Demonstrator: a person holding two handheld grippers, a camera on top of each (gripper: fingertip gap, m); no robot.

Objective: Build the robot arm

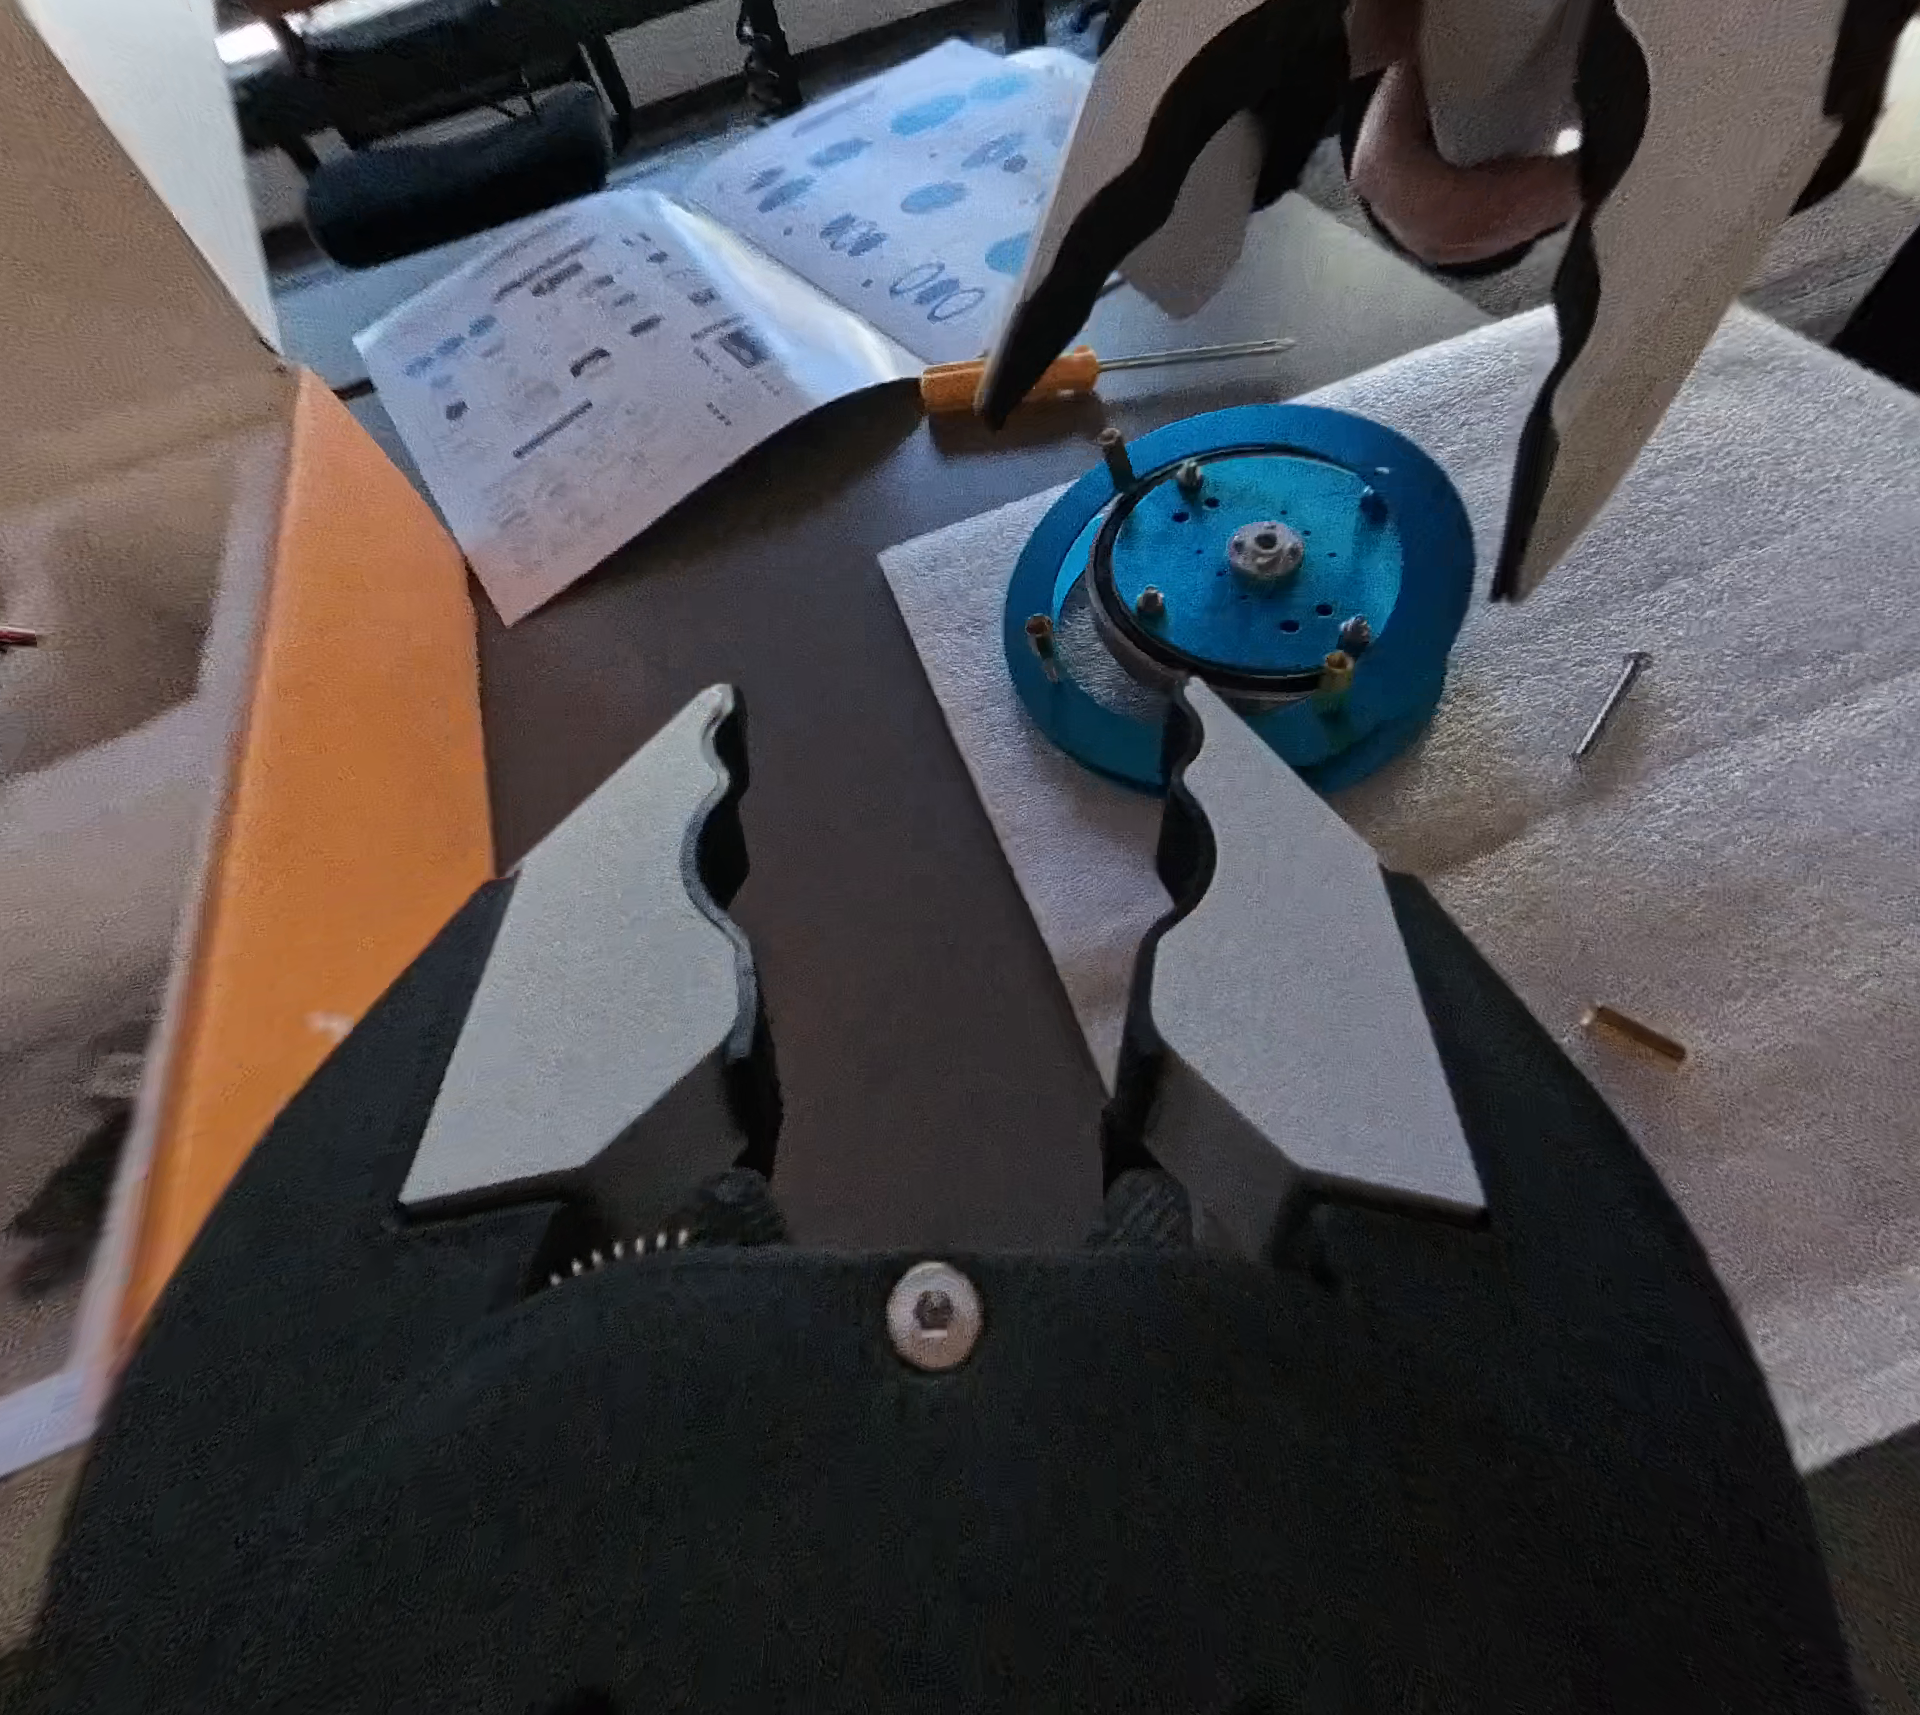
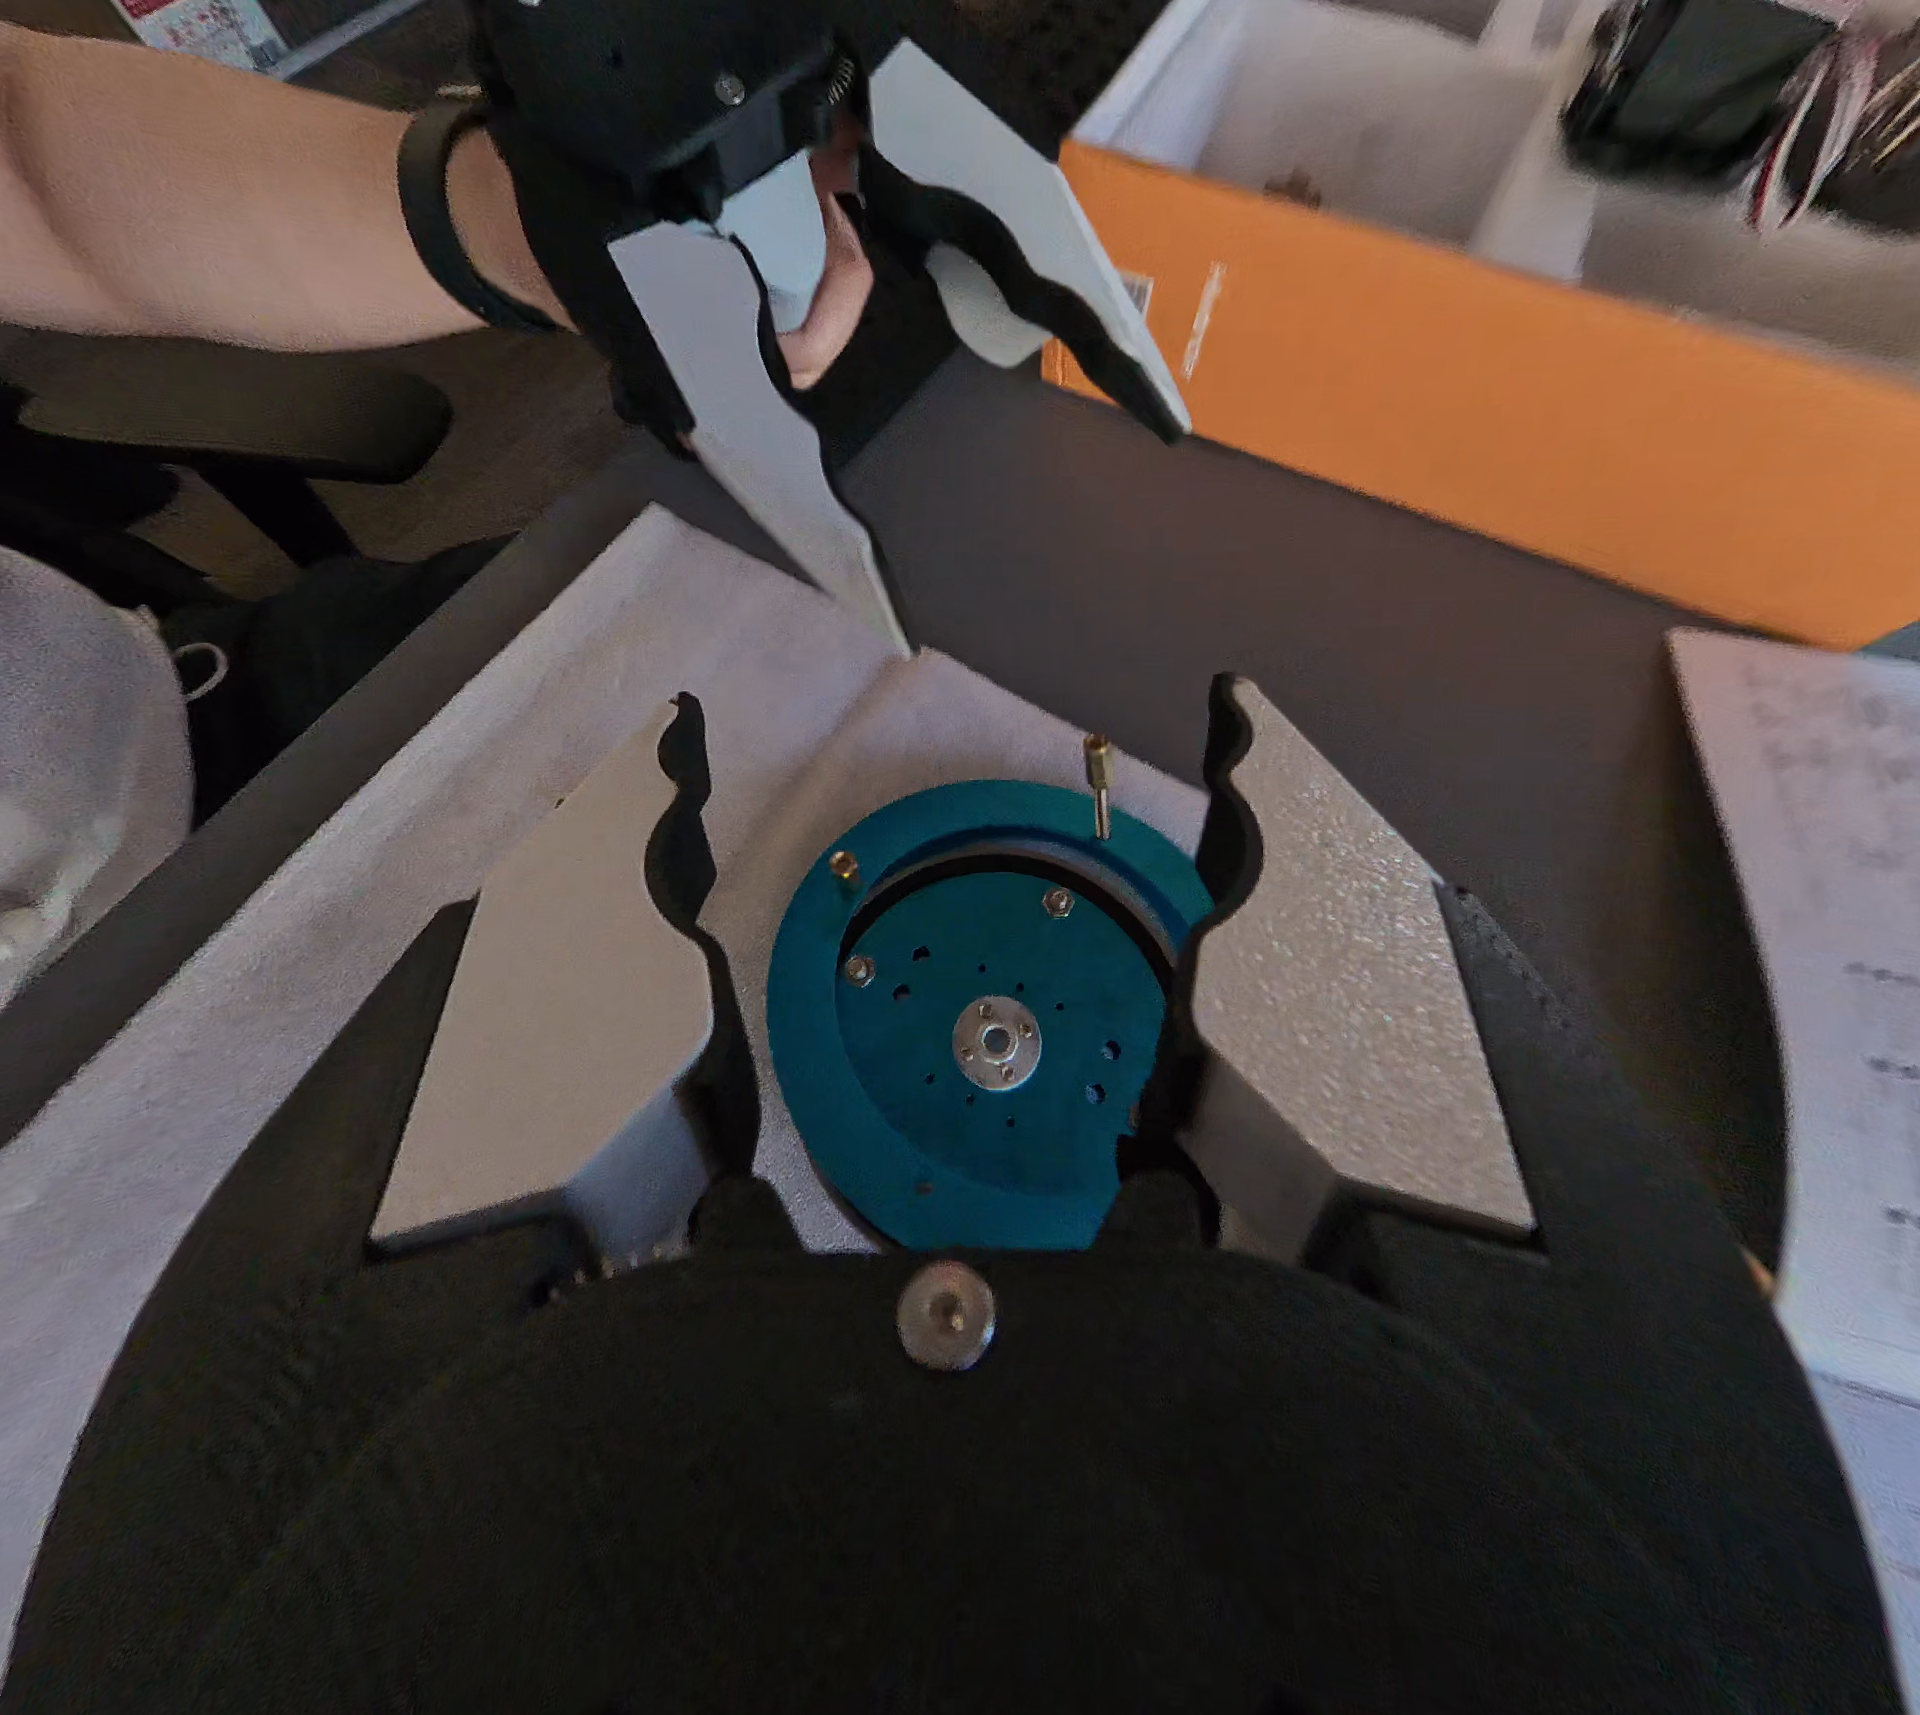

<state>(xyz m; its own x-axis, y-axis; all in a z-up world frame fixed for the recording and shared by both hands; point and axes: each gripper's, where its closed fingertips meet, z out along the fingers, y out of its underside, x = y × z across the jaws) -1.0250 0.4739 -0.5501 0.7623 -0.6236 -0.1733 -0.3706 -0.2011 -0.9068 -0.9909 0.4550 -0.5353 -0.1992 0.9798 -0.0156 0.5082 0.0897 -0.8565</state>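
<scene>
Lying flat on white foam sheet [image 2: 582,689], the blue round assembly [image 2: 977,1021] points its hub upward beneath the empty, wide-spread right gripper [image 2: 951,709], the left gripper [image 1: 961,709] equally spread beside it.
</scene>
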